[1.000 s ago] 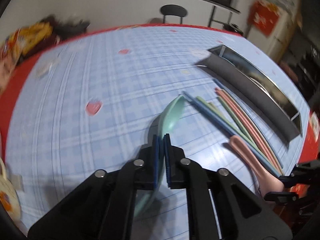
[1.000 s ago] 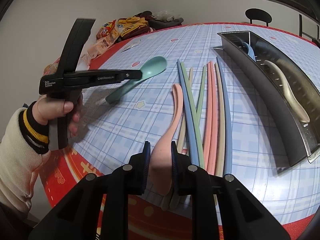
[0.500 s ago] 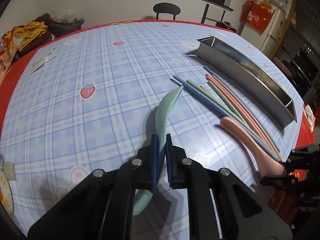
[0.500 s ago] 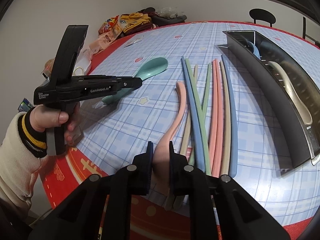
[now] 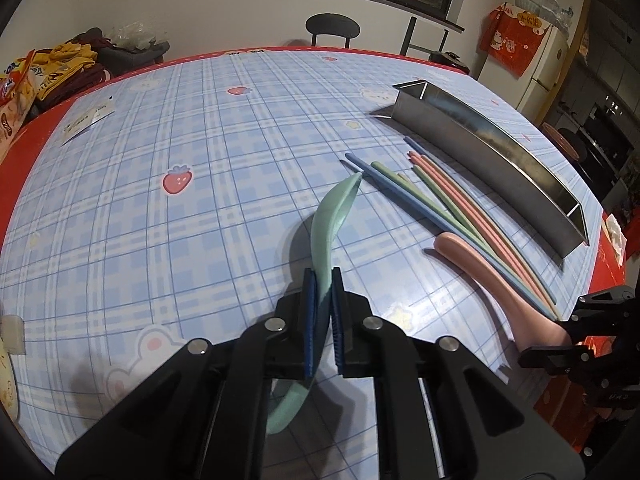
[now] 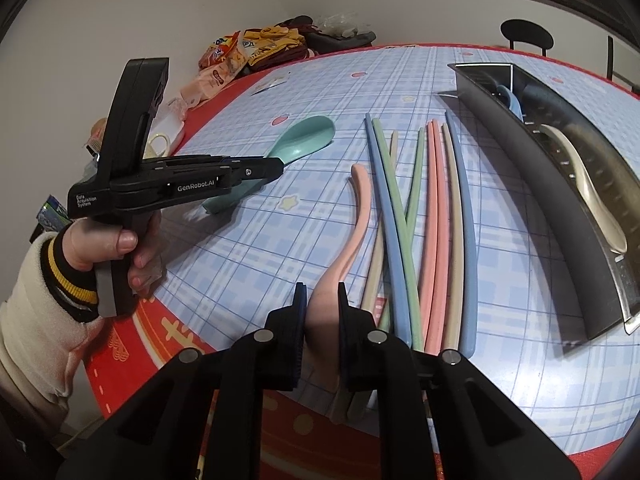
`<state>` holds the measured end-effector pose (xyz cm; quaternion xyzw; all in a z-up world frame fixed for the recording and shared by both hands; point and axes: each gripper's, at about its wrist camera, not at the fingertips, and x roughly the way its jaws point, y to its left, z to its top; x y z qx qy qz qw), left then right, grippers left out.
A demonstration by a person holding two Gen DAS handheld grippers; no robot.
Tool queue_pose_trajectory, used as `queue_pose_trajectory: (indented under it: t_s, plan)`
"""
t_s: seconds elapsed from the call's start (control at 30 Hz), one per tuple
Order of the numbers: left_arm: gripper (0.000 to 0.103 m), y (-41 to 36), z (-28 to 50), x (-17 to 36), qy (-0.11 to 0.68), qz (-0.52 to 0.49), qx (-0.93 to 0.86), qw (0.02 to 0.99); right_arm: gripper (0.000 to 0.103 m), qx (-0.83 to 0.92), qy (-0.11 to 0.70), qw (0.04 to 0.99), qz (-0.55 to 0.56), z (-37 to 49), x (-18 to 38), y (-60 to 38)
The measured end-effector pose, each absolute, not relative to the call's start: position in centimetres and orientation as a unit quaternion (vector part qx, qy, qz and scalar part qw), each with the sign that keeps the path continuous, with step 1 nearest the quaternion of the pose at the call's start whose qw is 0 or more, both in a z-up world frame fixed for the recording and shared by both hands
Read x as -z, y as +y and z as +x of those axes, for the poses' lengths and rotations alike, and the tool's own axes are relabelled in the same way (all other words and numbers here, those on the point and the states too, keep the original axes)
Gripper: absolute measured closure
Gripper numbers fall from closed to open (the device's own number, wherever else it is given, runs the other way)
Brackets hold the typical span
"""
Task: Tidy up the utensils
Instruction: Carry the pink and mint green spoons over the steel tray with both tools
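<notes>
My left gripper is shut on the handle of a mint green spoon, held a little above the blue checked tablecloth. That spoon's bowl shows past the left gripper in the right wrist view. My right gripper is shut on the bowl end of a pink spoon, whose handle curves away over the cloth. Several pastel chopsticks lie side by side right of it. A steel trough holds a cream spoon and a blue one.
Snack bags and clothes are piled at the table's far left corner. A paper slip lies near the red edge. A person's hand in a cream sleeve holds the left gripper. A black chair stands behind the table.
The left gripper has swung and steadied with the green spoon still in it. The right gripper's fingers closed in on the pink spoon's bowl and lifted slightly.
</notes>
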<state>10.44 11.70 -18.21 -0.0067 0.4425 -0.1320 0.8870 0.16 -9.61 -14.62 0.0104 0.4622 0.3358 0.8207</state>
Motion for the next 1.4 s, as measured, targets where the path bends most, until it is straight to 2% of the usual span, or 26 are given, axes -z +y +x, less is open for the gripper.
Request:
queue_pose_trajectory:
  t_s: [0.7, 1.4]
  plan:
    - [0.092, 11.4, 10.0, 14.8, 0.411, -0.018, 0.101, 0.906, 0.089, -0.338, 0.443, 0.830, 0.028, -0.1, 13.0, -11.8]
    - [0.092, 3.6, 12.4, 10.0, 0.387, -0.078, 0.121, 0.911, 0.089, -0.311, 0.364, 0.876, 0.059, 4.3, 8.0, -22.8]
